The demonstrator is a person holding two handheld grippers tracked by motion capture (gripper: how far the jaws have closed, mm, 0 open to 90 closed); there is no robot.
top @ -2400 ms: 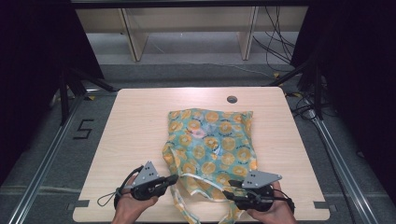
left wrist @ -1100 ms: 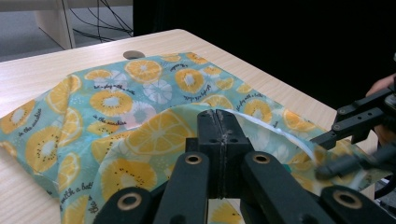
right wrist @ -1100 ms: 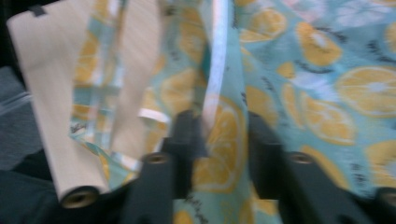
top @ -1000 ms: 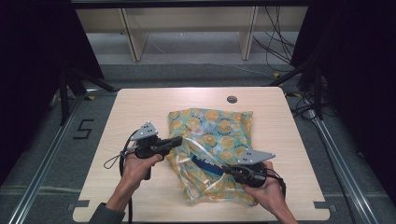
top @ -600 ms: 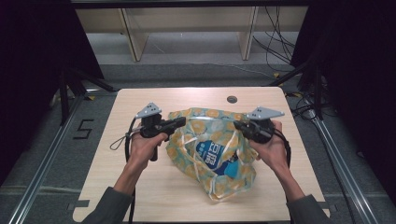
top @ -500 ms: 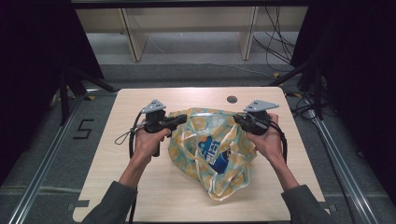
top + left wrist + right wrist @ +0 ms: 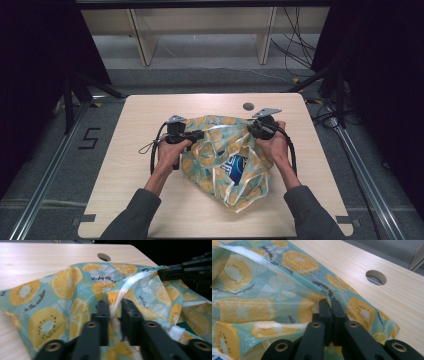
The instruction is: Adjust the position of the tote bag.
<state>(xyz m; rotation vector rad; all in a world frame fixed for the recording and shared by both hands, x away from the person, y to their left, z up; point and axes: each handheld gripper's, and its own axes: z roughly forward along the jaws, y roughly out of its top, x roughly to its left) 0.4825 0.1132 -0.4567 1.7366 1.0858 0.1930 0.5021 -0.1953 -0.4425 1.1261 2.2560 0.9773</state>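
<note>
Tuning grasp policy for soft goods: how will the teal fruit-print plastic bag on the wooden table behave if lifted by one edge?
The teal fruit-print plastic bag is probably floppy: it lies crumpled in loose folds. Likely light, being a thin film that bunches between the right hand-held gripper jaws. Its glossy clear edge strip suggests it may slip.

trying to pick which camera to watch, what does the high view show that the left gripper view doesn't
The high view takes in the whole table, both hands with forearms, and blue print inside the bag's mouth. The left gripper view shows up close the left claw, whose jaws have just been opening, a gap between them with the bag's clear rim strip in it, plus the lettering on the fabric. Both show the fruit-print bag, the table's cable hole and the right claw.
</note>
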